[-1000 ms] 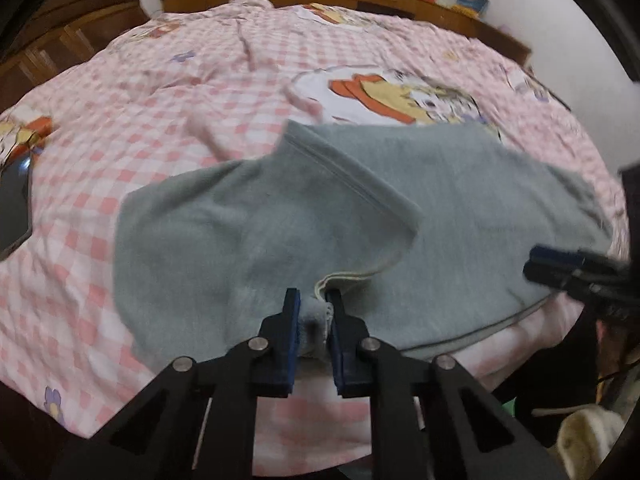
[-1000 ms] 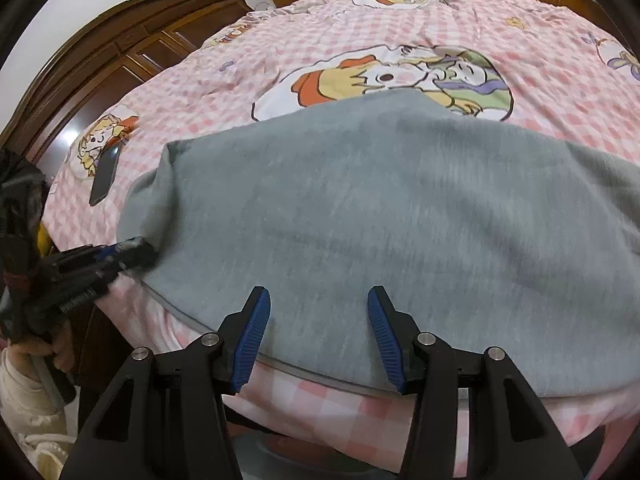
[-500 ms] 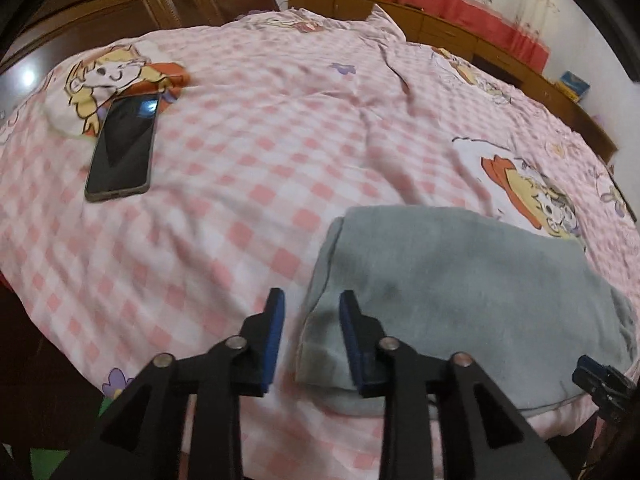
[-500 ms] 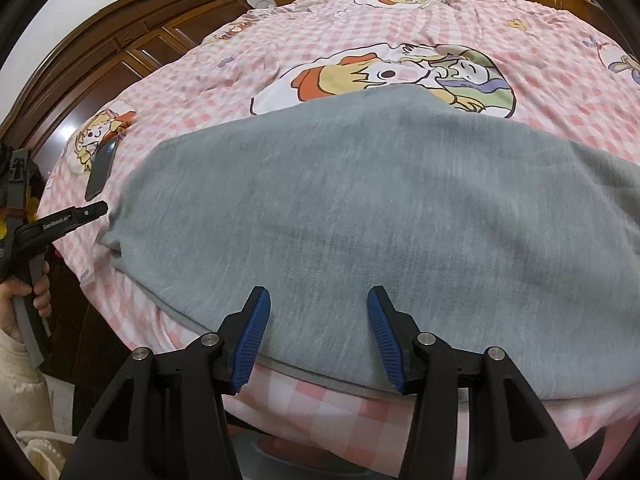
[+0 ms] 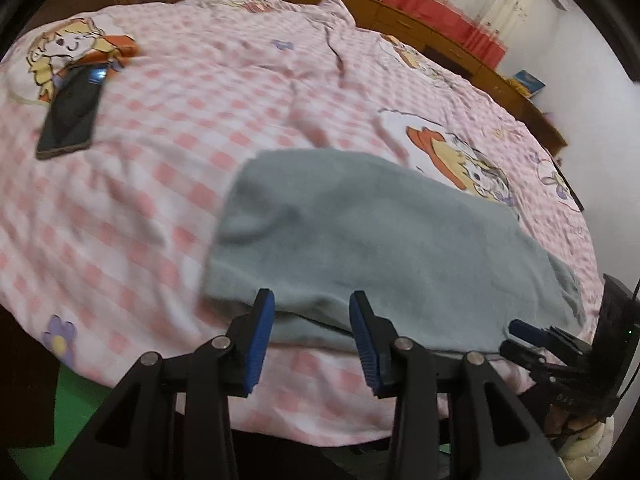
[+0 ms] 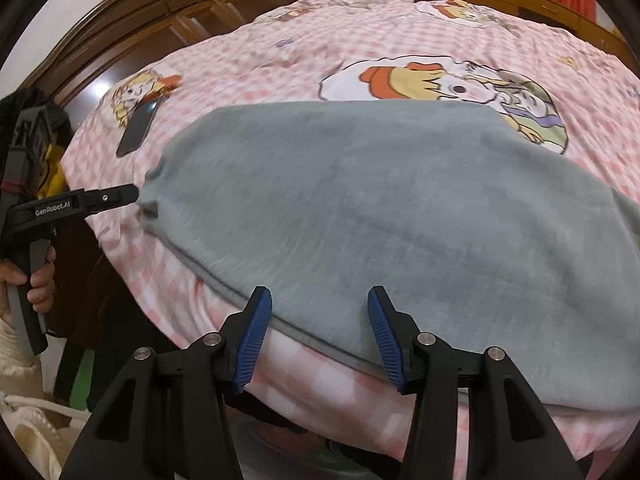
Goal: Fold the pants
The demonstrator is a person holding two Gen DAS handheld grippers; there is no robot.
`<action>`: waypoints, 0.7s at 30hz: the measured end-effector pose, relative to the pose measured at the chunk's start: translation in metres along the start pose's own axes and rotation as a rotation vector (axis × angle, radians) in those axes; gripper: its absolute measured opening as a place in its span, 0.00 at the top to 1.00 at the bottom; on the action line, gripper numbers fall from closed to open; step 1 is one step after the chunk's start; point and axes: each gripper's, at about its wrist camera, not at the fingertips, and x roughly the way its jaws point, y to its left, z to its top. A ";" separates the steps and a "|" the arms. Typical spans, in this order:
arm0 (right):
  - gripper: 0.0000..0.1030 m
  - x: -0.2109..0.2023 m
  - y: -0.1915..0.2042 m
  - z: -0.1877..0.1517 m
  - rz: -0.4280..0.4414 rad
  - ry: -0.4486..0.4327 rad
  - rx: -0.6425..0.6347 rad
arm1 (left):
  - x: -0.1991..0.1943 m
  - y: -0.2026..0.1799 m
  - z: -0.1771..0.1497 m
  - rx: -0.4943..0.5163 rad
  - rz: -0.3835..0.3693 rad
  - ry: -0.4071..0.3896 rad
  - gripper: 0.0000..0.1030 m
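**Pants folded flat on the bed, both grippers let go**

Pants [image 5: 384, 248], grey and fleecy, lie folded into one wide slab across the lower middle of both views, on a pink checked bedspread [image 5: 168, 184] with cartoon prints. Near edge of the fabric runs right along the bed's front edge.

Stuff around: a dark phone [image 5: 70, 120] sits on the bedspread in the upper left of the left wrist view, well apart from the pants. Wooden headboard [image 6: 168, 12] fills the upper left of the right wrist view, and a low wooden cabinet with red curtains above it runs along the top. Nothing's lying on the pants.

Left gripper [image 5: 312, 336] hovers at the bottom of its frame over the pants' left end, jaws just been spreading apart, pads clear of the cloth, nothing pinched. In the right wrist view its tip sits at the left, just beside the fabric's corner, with a hand [image 6: 34, 276] on the handle.

Right gripper [image 6: 320, 332] is released too, blue pads straddling the near hem, not squeezing it.
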 end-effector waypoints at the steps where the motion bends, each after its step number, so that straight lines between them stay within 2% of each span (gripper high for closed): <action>1: 0.50 0.002 0.002 -0.001 0.001 0.006 -0.007 | 0.004 -0.001 -0.001 -0.004 0.000 0.010 0.61; 5: 0.57 0.007 0.005 -0.004 -0.008 0.030 -0.019 | 0.016 0.002 -0.007 -0.043 0.020 0.043 0.61; 7: 0.58 0.010 0.006 -0.005 -0.012 0.037 -0.026 | 0.019 0.005 -0.008 -0.058 0.028 0.049 0.54; 10: 0.58 0.012 0.008 -0.006 -0.012 0.039 -0.038 | 0.022 0.009 -0.009 -0.079 0.034 0.050 0.52; 16: 0.59 0.015 0.009 -0.008 -0.022 0.041 -0.059 | 0.025 0.016 -0.003 -0.126 -0.028 0.022 0.52; 21: 0.68 0.015 0.007 -0.009 -0.022 0.039 -0.056 | 0.031 0.021 0.004 -0.162 -0.031 0.008 0.52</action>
